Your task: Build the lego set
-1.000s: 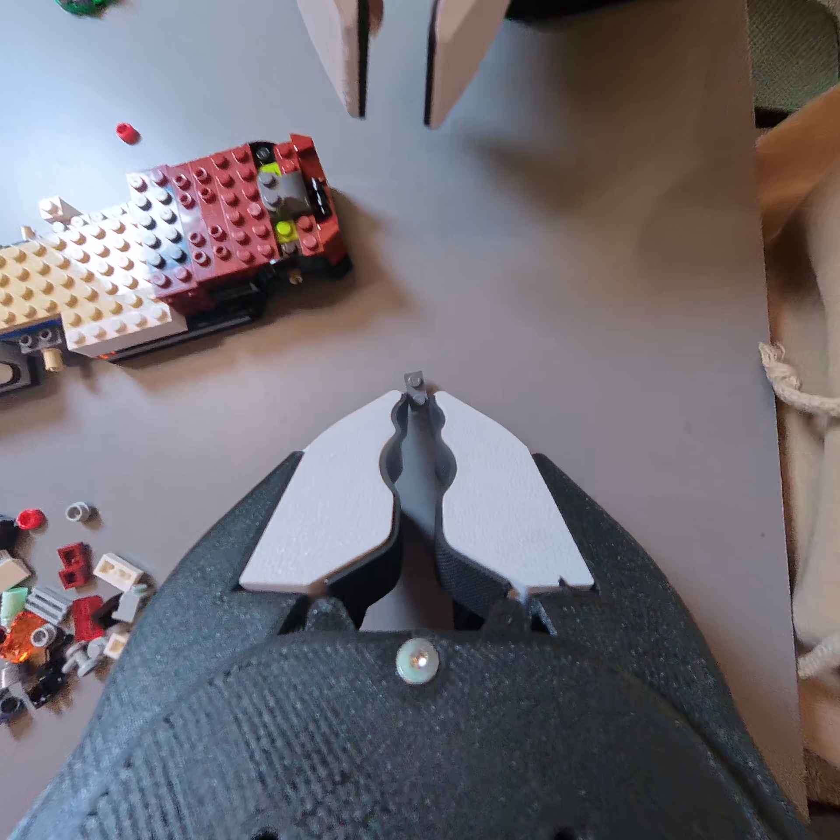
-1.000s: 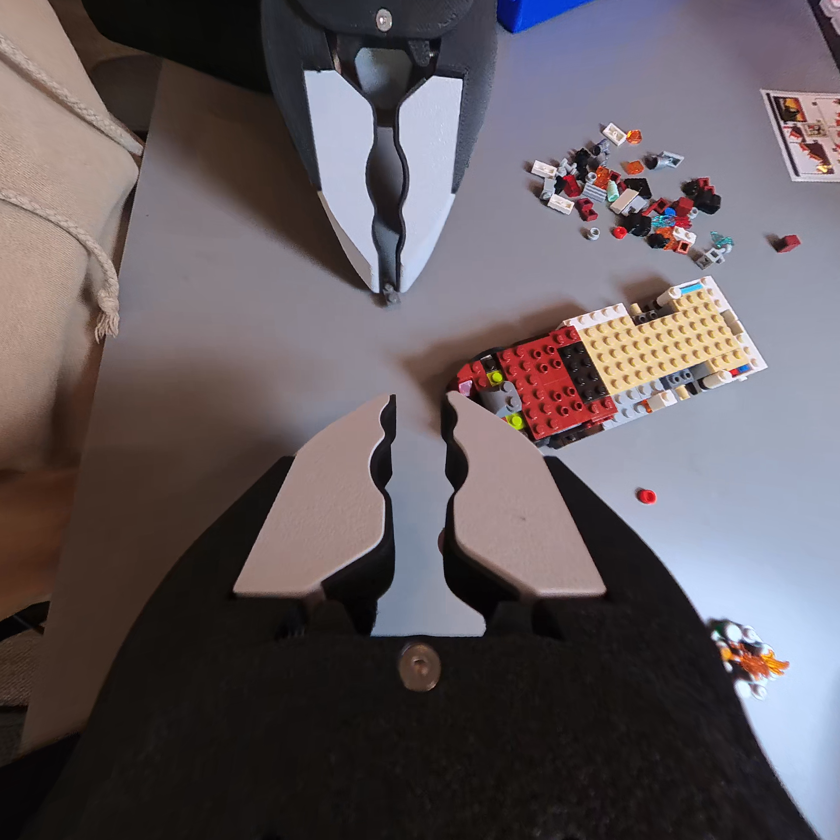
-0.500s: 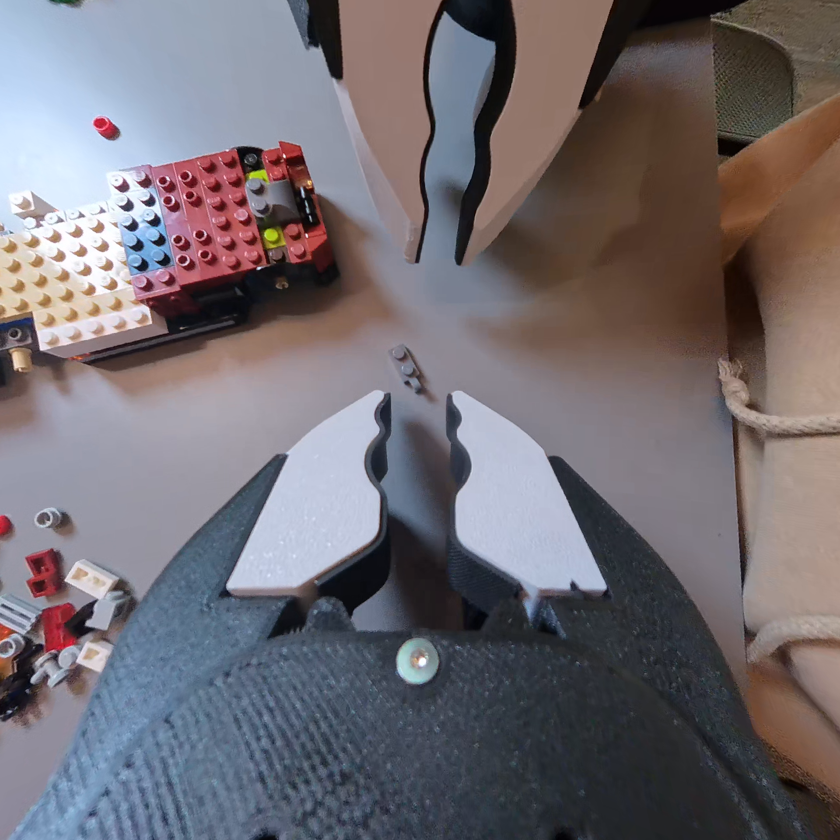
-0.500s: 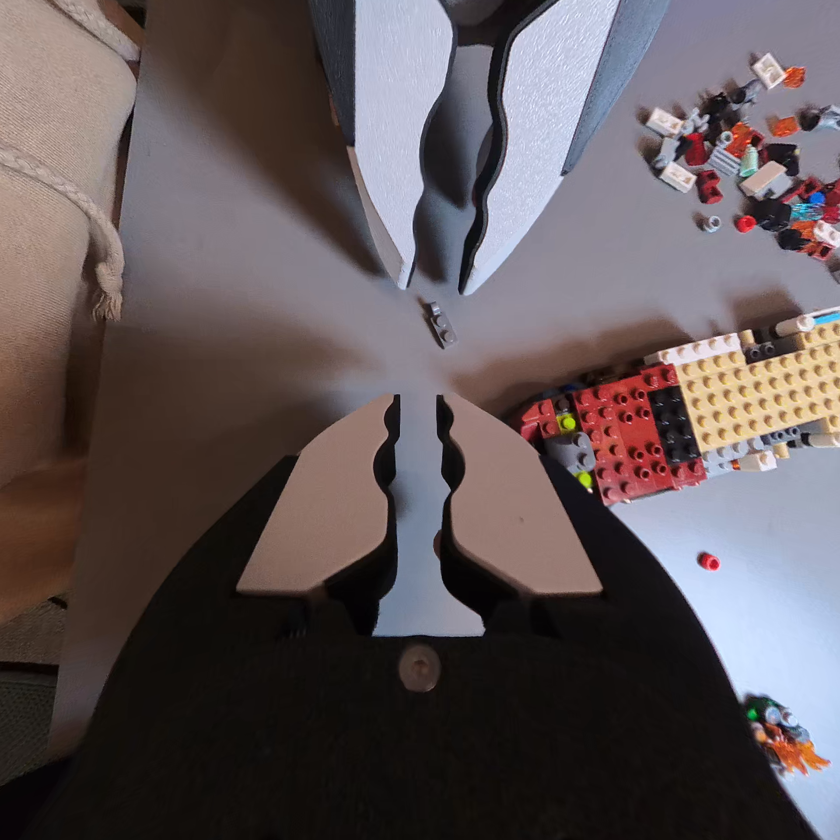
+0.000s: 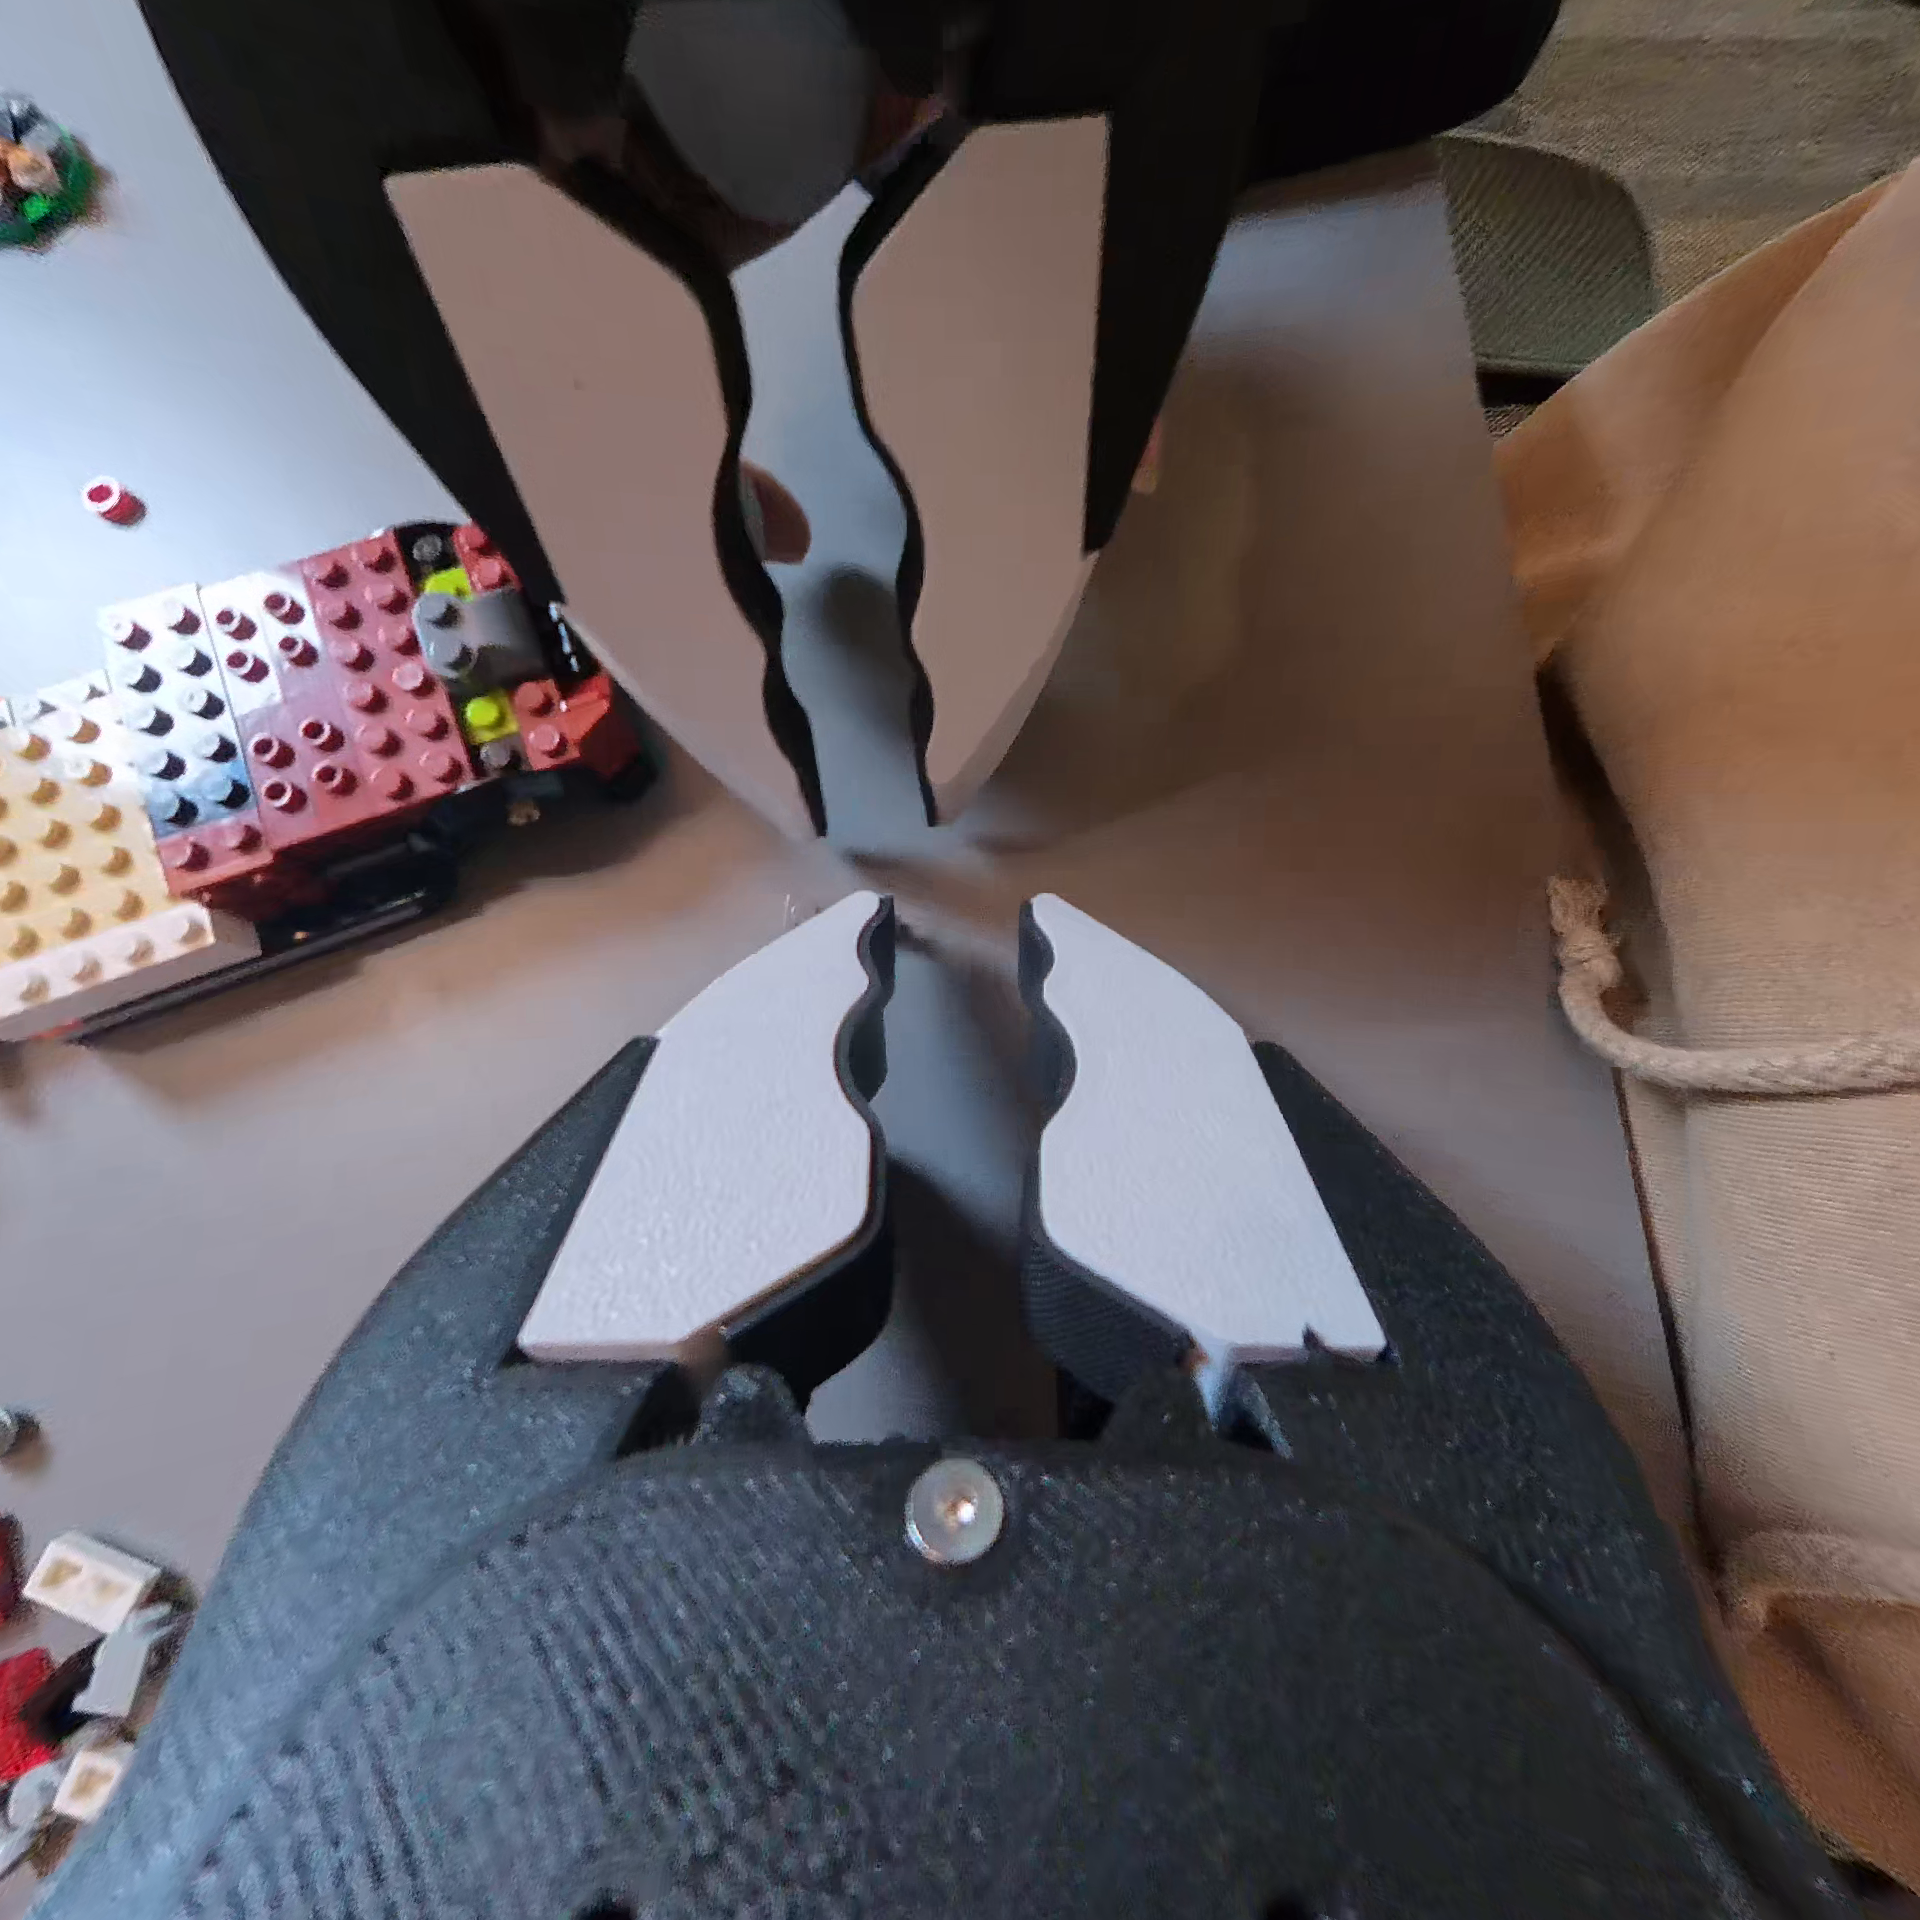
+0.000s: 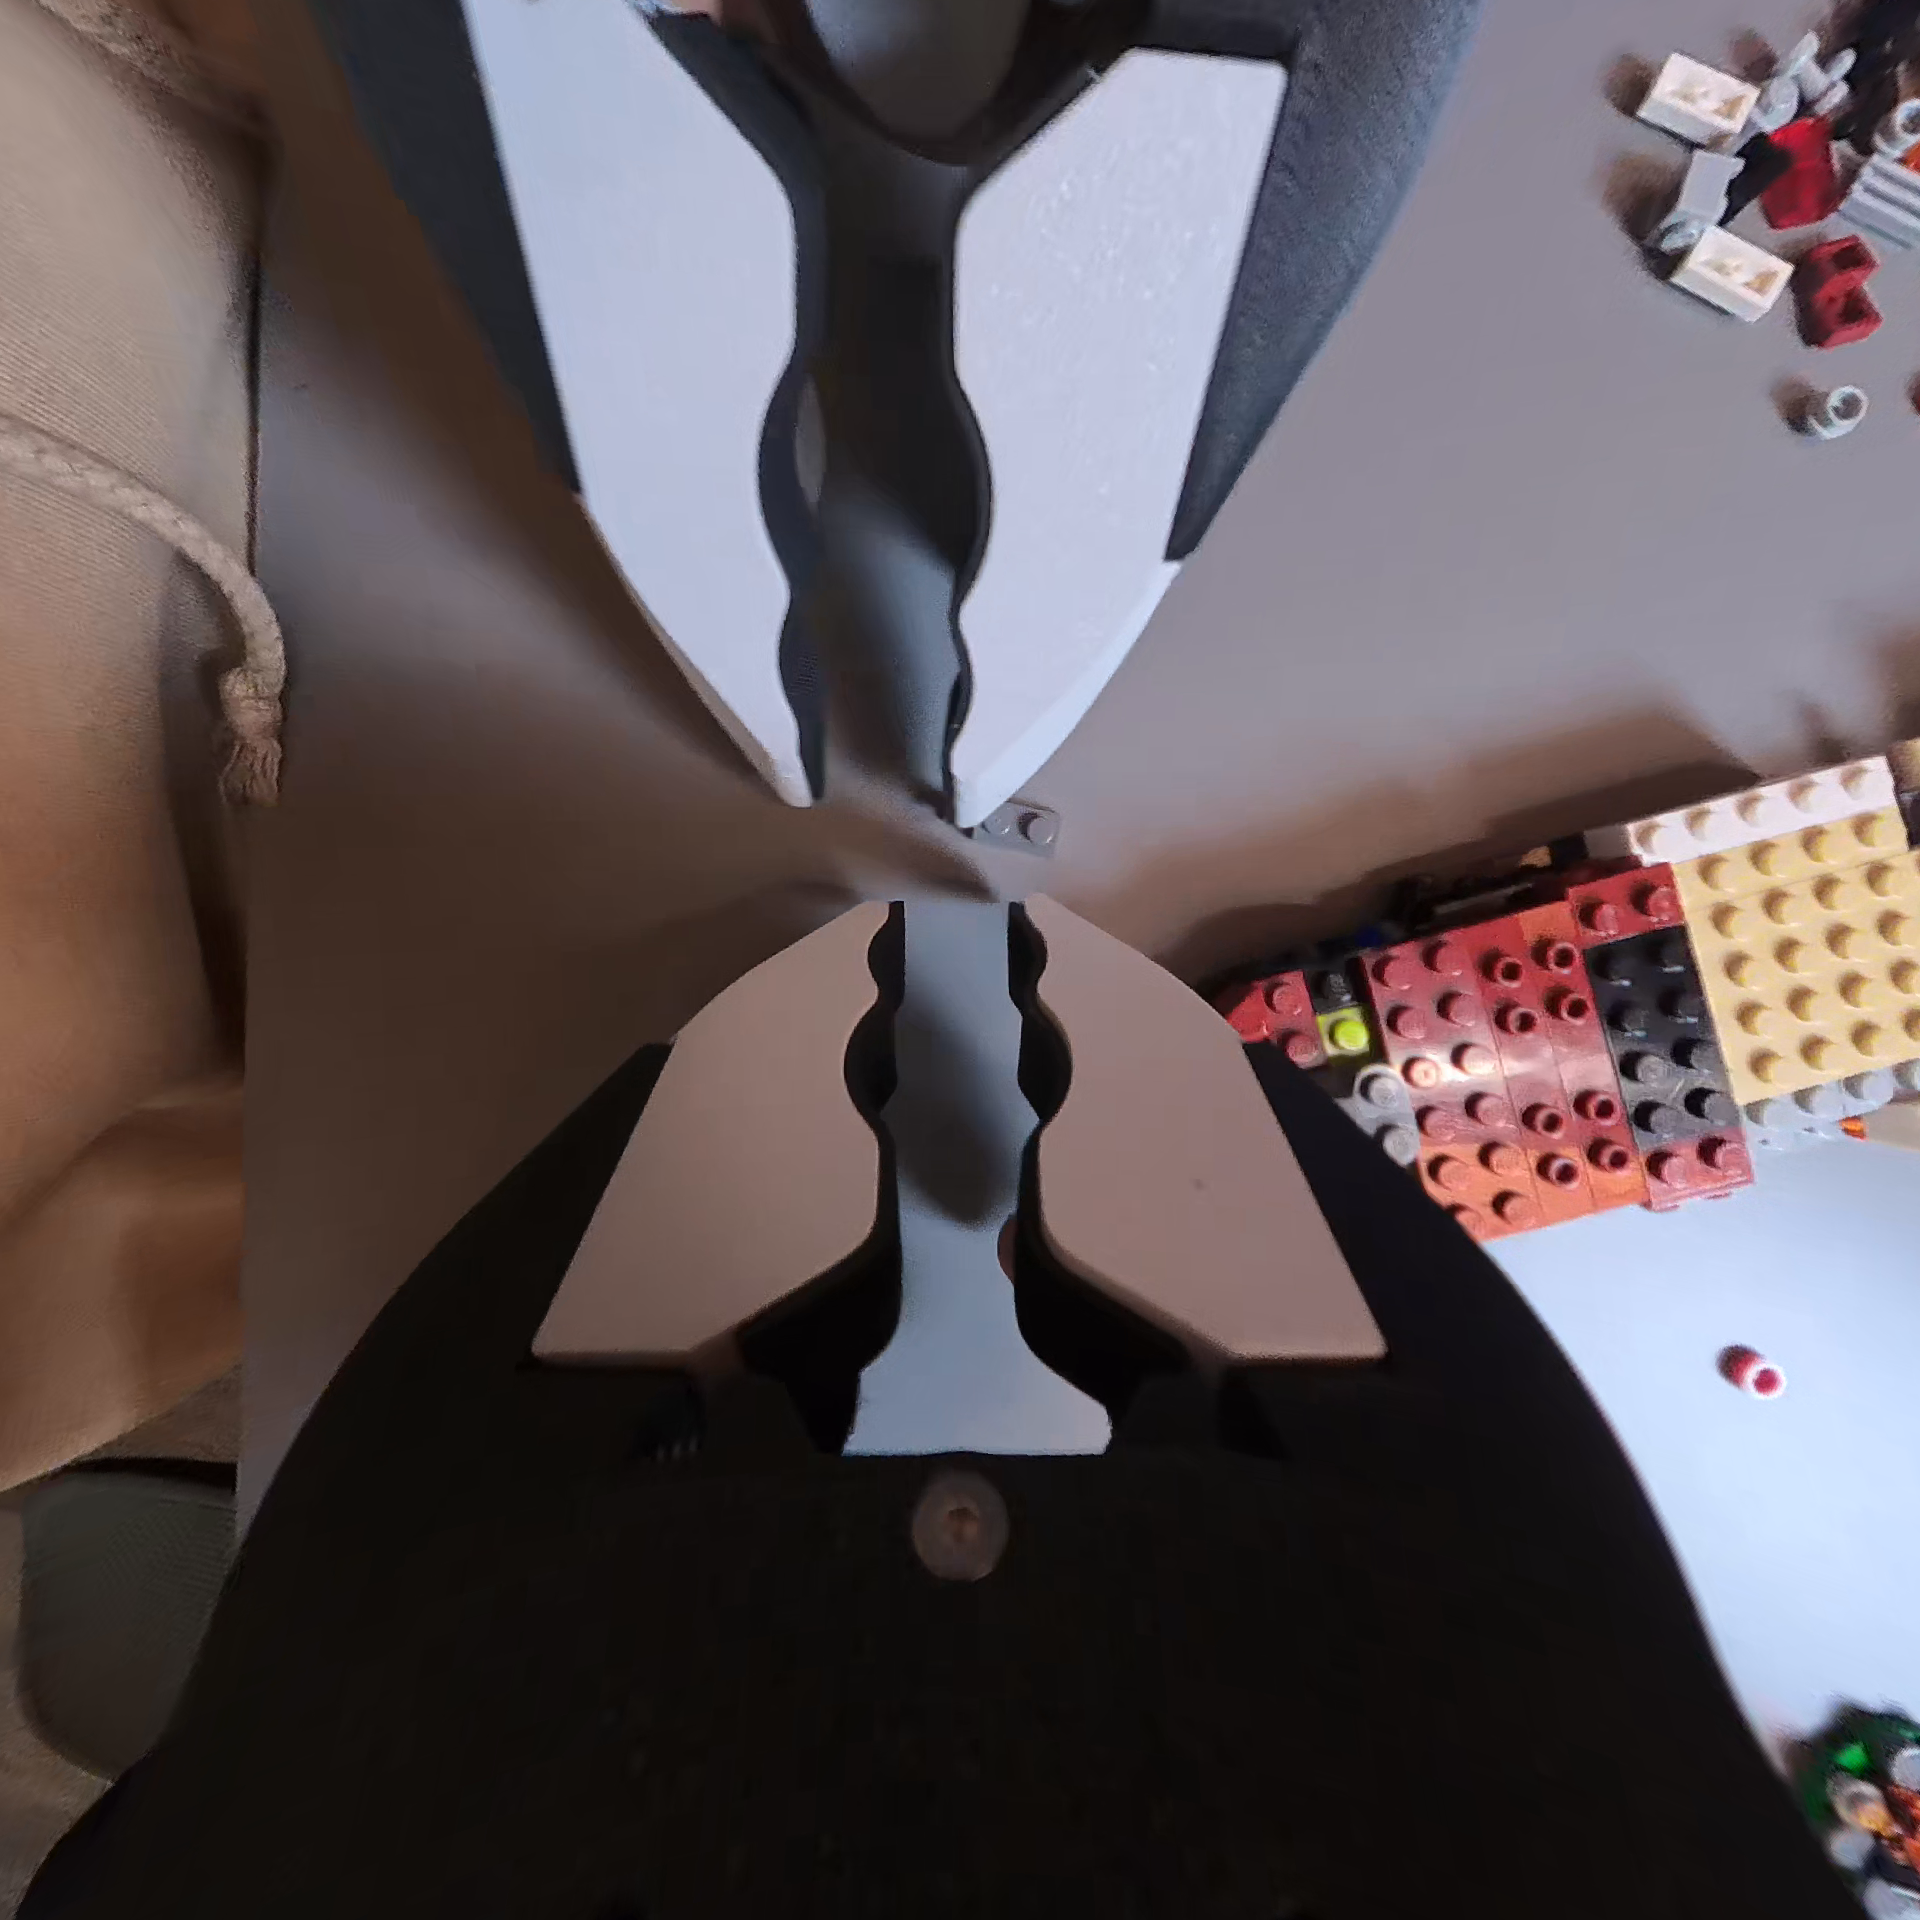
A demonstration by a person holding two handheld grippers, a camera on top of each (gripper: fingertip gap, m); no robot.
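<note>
Right wrist view, studded grey plate (image 6: 1023, 826), matte table (image 6: 1455, 623)

The left claw (image 5: 954, 914) and right claw (image 6: 954, 914) meet tip to tip over the grey tabletop (image 6: 1455, 623), leaving only a narrow strip of bare surface between them. A small flat grey two-stud plate (image 6: 1023, 826) lies there, just beside one left fingertip. Beside the right claw stands a dark-red, black and tan studded brick model (image 6: 1621, 1049), blocking that side; a beige drawstring cloth bag (image 6: 114, 727) borders the opposite side. Farther off lie scattered small loose bricks (image 6: 1766, 187).
</note>
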